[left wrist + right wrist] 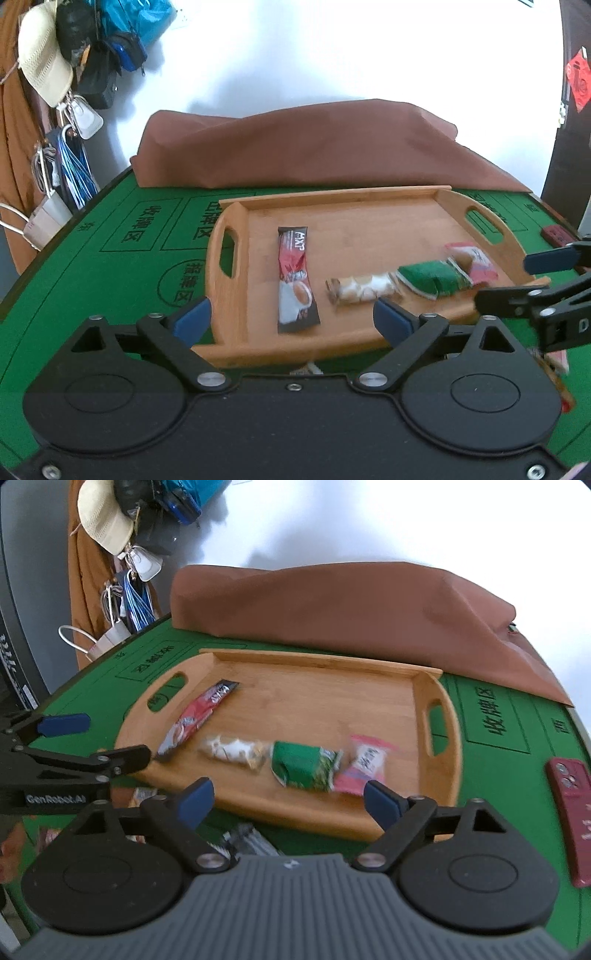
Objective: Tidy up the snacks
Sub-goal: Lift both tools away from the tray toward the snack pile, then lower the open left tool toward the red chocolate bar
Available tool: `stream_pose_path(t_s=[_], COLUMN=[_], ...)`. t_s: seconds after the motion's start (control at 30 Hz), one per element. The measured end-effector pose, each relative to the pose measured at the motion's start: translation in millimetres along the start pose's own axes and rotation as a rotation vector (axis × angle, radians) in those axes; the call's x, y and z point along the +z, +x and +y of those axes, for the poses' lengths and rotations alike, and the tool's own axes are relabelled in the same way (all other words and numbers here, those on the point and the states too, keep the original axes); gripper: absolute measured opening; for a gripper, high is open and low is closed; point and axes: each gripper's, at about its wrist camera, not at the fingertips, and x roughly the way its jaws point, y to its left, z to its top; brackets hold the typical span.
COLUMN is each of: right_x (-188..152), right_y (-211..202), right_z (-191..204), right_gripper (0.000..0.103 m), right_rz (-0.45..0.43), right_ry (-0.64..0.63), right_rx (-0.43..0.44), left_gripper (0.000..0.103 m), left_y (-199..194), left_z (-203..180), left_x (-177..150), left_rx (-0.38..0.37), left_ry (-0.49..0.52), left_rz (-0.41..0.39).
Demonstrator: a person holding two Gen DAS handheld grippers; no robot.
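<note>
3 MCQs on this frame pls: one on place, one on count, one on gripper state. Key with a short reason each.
1. Where does the green packet lie?
A. on the green table
B. in the wooden tray, between the clear-wrapped snack and the pink packet
C. on the brown cloth

2. How many packets lie in the wooden tray?
A. two
B. four
C. six

3. How do both grippers stand?
A. both open, nothing held
B. left shut on the coffee stick
C. right shut on the pink packet

Key:
1 B: it sits in the row, with the clear-wrapped snack on one side and the pink packet on the other.
2 B: coffee stick, clear-wrapped snack, green packet, pink packet.
3 A: the left gripper and right gripper show blue fingers spread wide with nothing between them.
</note>
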Motion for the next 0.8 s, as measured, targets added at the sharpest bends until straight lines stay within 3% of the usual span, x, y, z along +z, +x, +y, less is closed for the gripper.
stream_pose_path(t_s=[0.37,0.6,0.8], right_x=[-46.2,-72.5,-88.5], right_y=[-35.4,-44.2,-45.9], right_z=[-7.0,3.2,12.4], right_gripper=[0.102,0.103,0.103], right_rz=[-0.017,-0.027,-0.018], right_ry=[-0.009,-0.075,-0.122], right_rx=[-0.008,-0.046,-0.029], left_gripper=[0.101,0.101,0.101], left_y=[-33.8,-44.1,-49.1], left_z=[0.8,5.3,10.8], left_x=[-43.0,-70.8,-87.5], left_rx=[-0.003,0.005,0.036], left_ry=[0.007,0.003,0.009], left_rz=[-0.018,0.016,0.039])
